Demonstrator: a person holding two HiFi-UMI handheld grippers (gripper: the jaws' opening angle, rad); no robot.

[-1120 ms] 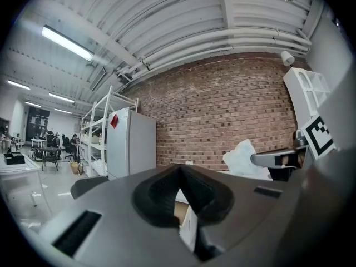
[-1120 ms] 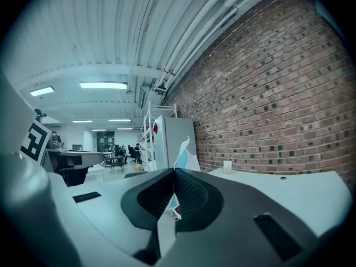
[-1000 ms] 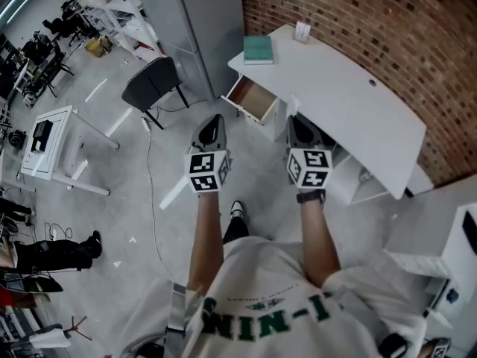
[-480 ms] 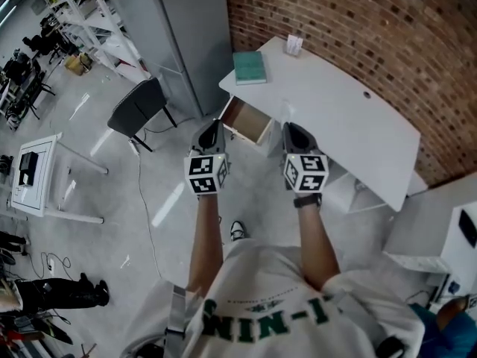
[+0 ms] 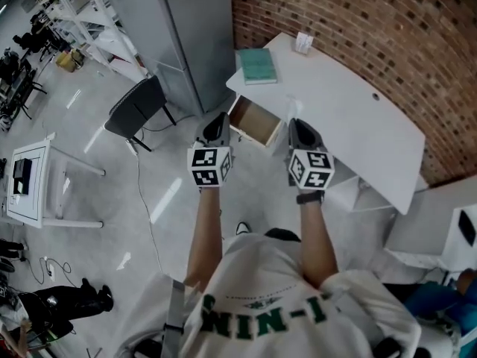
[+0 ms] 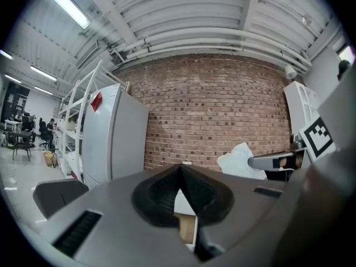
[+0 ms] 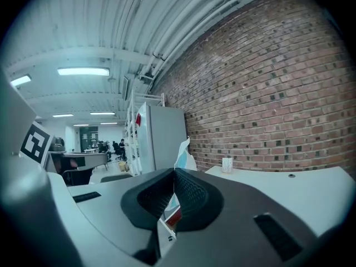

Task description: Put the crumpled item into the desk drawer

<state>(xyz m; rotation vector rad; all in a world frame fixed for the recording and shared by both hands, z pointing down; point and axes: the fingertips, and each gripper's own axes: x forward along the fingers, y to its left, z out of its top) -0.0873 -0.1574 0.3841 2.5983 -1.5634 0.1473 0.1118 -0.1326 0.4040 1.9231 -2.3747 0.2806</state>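
Note:
A white desk [image 5: 350, 118] stands against the brick wall, its wooden drawer [image 5: 256, 121] pulled open at the left end. My right gripper [image 5: 299, 127] is shut on the crumpled white item [image 5: 291, 109], just right of the drawer and above the desk's front edge. In the right gripper view the item [image 7: 183, 151] sticks up from my right gripper [image 7: 173, 174]. My left gripper [image 5: 216, 127] hangs shut and empty, left of the drawer. The left gripper view has my left gripper [image 6: 179, 168] pointed at the desk, with the crumpled item [image 6: 240, 161] to the right.
A green book [image 5: 258, 65] and a small white holder [image 5: 302, 43] lie on the desk. A grey cabinet [image 5: 179, 28] and a black chair [image 5: 134, 107] stand left of the drawer. A white side table [image 5: 33, 177] is far left, white shelving [image 5: 440, 230] at right.
The person has stepped nearer the desk, and both grippers now sit closer to the open drawer. Both stay shut, the right one still on the crumpled item.

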